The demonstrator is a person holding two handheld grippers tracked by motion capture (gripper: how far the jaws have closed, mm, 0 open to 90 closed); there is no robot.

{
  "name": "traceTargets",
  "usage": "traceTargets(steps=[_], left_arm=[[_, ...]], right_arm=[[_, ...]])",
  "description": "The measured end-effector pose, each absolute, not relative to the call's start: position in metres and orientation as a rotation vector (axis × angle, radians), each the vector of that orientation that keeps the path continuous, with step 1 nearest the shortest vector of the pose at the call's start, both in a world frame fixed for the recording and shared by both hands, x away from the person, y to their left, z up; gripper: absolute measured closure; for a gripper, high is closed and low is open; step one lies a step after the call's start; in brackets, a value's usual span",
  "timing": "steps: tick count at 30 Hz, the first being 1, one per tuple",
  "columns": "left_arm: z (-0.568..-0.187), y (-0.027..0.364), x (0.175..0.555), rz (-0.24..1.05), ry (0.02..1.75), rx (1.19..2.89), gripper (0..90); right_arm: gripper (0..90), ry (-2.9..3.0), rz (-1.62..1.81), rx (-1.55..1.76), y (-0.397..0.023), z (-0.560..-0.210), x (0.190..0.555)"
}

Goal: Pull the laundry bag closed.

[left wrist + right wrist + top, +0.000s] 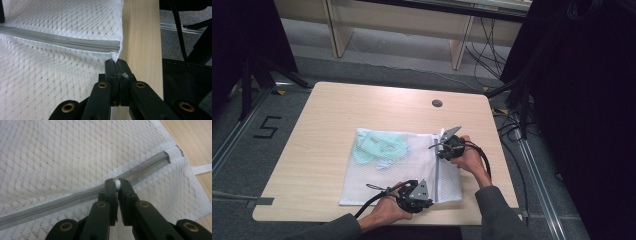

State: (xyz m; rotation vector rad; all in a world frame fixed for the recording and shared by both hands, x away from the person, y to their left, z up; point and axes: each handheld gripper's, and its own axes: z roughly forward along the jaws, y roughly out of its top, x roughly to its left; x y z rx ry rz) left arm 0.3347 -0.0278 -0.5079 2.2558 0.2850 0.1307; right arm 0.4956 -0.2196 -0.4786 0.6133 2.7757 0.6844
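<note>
A white mesh laundry bag (382, 180) lies flat on the wooden table (327, 115), with a pale green garment (379, 146) inside its far left part. A grey zipper (437, 172) runs along the bag's right side. My left gripper (432, 201) is at the zipper's near end, by the table's front edge. In the left gripper view it (117, 62) is shut on the bag's edge just below the zipper (62, 40). My right gripper (439, 146) is at the zipper's far end. In its own view it (116, 182) is shut on the small white zipper pull (117, 184).
A round cable hole (437, 103) sits near the table's far edge. Black stands (252, 75) and cables (512, 115) flank the table. A "5" (267, 127) is marked on the floor at left. A white ribbon loop (202, 168) hangs off the bag's corner.
</note>
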Motion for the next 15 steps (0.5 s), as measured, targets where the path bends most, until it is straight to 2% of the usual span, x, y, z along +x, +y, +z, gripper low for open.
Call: traceTargets(steps=[15], left_arm=[[-0.5075,-0.0278,0.3333,0.115,0.292,2.241,88.7]], right_arm=[[86.7,2.747,0.715,0.601,-0.2212,-0.4811,0.5054]])
